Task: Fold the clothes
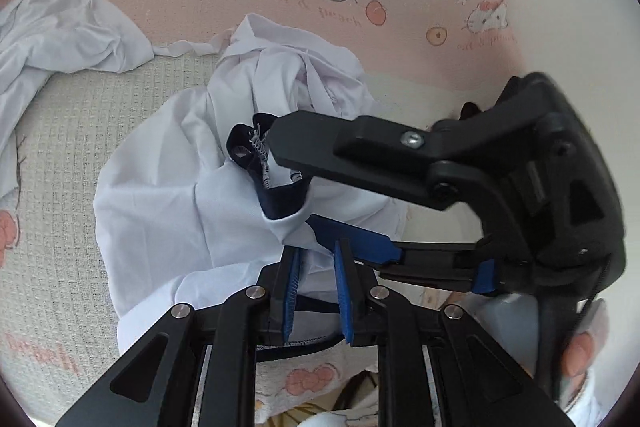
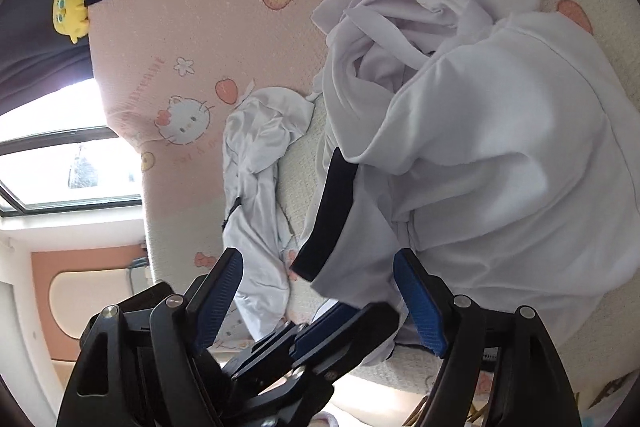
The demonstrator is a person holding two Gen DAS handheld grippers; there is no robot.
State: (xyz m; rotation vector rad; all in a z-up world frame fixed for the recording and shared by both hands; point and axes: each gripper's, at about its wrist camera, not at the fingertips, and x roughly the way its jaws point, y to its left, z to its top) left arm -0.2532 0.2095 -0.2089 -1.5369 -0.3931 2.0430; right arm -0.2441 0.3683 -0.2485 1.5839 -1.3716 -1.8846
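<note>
1. The left tool (image 1: pixel 316 291) is nearly closed, its blue pads pinching a fold of the white shirt (image 1: pixel 168 195) at the navy-trimmed hem, likely to anchor that edge.
2. The right tool (image 2: pixel 320 299) stands open, nothing between its pads, just above the navy trim (image 2: pixel 332 203).
3. The shirt lies crumpled mid-bed (image 1: pixel 60 147); a second white garment (image 1: pixel 60 23) sits apart toward the pink side.

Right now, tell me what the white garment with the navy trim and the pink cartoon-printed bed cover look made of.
White garment with navy trim: thin, smooth matte fabric, probably cotton or a polyester blend; it creases softly. Pink cartoon-printed bed cover: woven textile, matte; a fine grid texture shows.
</note>
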